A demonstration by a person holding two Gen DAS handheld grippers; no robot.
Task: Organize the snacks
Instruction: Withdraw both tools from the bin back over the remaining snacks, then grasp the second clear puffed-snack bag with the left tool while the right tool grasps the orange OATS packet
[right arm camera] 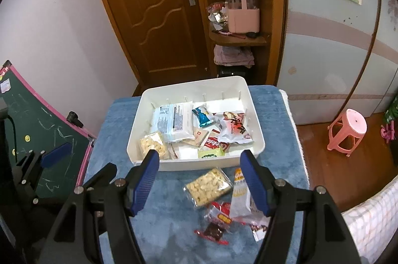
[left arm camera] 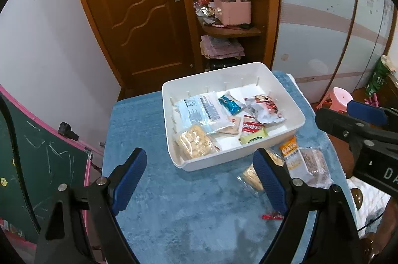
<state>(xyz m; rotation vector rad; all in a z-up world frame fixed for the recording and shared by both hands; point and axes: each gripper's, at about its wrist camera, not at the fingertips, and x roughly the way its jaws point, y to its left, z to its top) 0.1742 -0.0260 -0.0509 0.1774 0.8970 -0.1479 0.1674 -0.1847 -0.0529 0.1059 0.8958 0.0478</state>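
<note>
A white bin [left arm camera: 219, 159] [right arm camera: 189, 164] stands on the blue-covered table and holds several snack packs: a big pale blue pack [left arm camera: 201, 110] [right arm camera: 174, 122], a teal packet [left arm camera: 230, 103], a white-and-red bag [right arm camera: 233, 129] and a clear cracker pack [left arm camera: 196, 144]. Loose in front of the bin lie another cracker pack [right arm camera: 207, 185] [left arm camera: 250, 175], an orange-topped packet [left arm camera: 289, 152] [right arm camera: 240, 194], a brown packet [left arm camera: 314, 167] and red-wrapped sweets [right arm camera: 214, 230] [left arm camera: 272, 216]. My left gripper [left arm camera: 199, 177] hovers open and holds nothing. My right gripper [right arm camera: 200, 179] is open above the loose snacks, apart from them.
The blue cloth [left arm camera: 174, 214] ends at the table's left and far edges. A green chalkboard [left arm camera: 37, 164] leans at the left. Behind are a wooden door [right arm camera: 159, 15] and a shelf with a pink basket [right arm camera: 243, 18]. A pink stool [right arm camera: 348, 132] stands on the floor at the right.
</note>
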